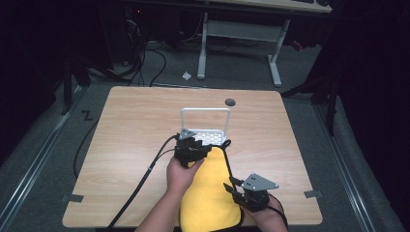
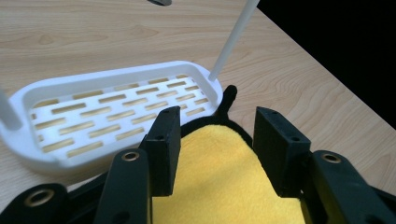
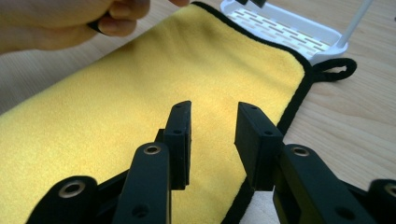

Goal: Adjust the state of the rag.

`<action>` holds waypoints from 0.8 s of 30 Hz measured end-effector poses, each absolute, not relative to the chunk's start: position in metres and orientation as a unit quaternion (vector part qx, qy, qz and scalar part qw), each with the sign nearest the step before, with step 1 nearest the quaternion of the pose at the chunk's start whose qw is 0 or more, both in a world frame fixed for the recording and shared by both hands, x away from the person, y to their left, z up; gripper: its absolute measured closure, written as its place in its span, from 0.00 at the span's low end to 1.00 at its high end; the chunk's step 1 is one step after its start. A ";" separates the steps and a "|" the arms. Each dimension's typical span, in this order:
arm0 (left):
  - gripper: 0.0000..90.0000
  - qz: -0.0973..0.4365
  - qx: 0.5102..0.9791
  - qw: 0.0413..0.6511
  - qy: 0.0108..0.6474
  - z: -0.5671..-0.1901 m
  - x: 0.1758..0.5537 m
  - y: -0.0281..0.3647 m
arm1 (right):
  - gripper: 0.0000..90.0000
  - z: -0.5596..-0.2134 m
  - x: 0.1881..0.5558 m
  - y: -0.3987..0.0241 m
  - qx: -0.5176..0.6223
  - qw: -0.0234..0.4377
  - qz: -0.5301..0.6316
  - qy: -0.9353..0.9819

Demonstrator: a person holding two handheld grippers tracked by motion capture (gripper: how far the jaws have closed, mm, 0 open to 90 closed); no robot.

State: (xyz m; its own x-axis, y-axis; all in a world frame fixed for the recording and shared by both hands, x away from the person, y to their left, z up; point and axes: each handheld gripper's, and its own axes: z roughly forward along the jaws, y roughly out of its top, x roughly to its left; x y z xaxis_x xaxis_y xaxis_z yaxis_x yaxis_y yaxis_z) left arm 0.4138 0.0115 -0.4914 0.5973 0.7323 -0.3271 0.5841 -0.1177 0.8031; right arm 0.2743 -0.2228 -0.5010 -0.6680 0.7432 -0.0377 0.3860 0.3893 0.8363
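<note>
A folded yellow towel with a black hem lies flat on the wooden table, running from the near edge toward a white slotted tray with a tall wire handle. My left gripper is at the towel's far end, right beside the tray. In the left gripper view it stands open, with the towel corner lying below the gap and the tray just ahead. My right gripper is at the towel's near right edge. Seen along its own jaws it is open over the hem, gripping nothing.
The towel's black hanging loop lies on the table beside the tray. A grey grommet sits in the tabletop behind the tray. Bare wood spreads to the left and right. A white-legged desk stands beyond the table.
</note>
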 end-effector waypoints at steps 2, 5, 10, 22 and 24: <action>0.58 0.078 0.744 0.495 0.442 -0.493 0.408 0.019 | 0.74 -0.503 0.275 -0.221 0.349 0.207 0.424 0.809; 0.59 0.080 0.746 0.492 0.441 -0.497 0.398 0.033 | 0.74 -0.505 0.275 -0.220 0.349 0.205 0.419 0.813; 0.63 0.080 0.754 0.484 0.436 -0.504 0.371 0.059 | 0.73 -0.507 0.277 -0.220 0.348 0.208 0.415 0.815; 0.77 0.096 0.795 0.442 0.404 -0.523 0.333 0.068 | 0.70 -0.509 0.280 -0.222 0.354 0.207 0.416 0.811; 0.83 0.092 0.804 0.434 0.396 -0.527 0.333 0.066 | 0.68 -0.511 0.281 -0.223 0.354 0.209 0.414 0.812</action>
